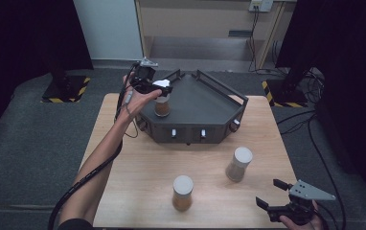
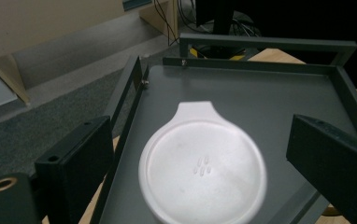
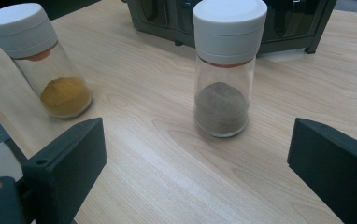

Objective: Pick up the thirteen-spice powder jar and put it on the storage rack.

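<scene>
Left gripper (image 1: 164, 89) sits over the white-lidded glass spice jar with brown powder (image 1: 162, 101), jaws spread wide either side of its round white flip lid (image 2: 203, 164), pads clear of it, not pinching. That jar stands upright on the dark grey metal railed tray-stand (image 1: 205, 103), near its left corner by the rail. Right gripper (image 1: 273, 193) is at the table's near right corner, jaws spread, holding nothing. In front of it stand two more jars on the light wooden table (image 1: 138, 167): a white-capped glass jar of grey-brown powder (image 3: 225, 70), upright, and a white-capped glass jar of orange-yellow powder (image 3: 41, 60), well apart from each other, both off the stand.
</scene>
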`<action>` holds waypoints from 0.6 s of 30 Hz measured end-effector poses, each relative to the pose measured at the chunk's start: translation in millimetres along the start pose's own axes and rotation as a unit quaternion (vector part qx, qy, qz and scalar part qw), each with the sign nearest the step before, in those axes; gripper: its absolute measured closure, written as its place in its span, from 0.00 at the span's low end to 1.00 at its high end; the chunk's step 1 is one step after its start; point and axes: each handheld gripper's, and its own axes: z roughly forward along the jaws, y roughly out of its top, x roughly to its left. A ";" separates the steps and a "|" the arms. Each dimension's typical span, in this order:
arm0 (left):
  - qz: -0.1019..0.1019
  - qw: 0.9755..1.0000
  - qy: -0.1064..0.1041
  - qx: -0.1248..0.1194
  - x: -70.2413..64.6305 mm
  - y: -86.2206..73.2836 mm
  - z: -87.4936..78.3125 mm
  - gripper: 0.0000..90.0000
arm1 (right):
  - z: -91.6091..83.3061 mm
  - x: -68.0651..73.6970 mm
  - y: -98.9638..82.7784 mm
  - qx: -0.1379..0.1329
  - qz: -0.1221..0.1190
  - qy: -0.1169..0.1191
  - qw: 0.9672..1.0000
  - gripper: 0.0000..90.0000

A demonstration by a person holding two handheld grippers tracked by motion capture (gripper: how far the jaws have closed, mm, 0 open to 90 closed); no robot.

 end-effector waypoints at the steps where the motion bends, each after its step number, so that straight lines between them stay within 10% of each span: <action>1: 0.002 1.000 0.000 -0.003 -1.0 1.0 -2.5 0.08 | 0.1 0.0 0.1 0.000 0.000 0.000 1.000 0.06; 18: 0.031 0.998 -0.025 -0.042 -7.2 -2.6 -44.2 0.06 | 0.6 0.8 0.7 0.001 -0.003 0.001 1.000 0.06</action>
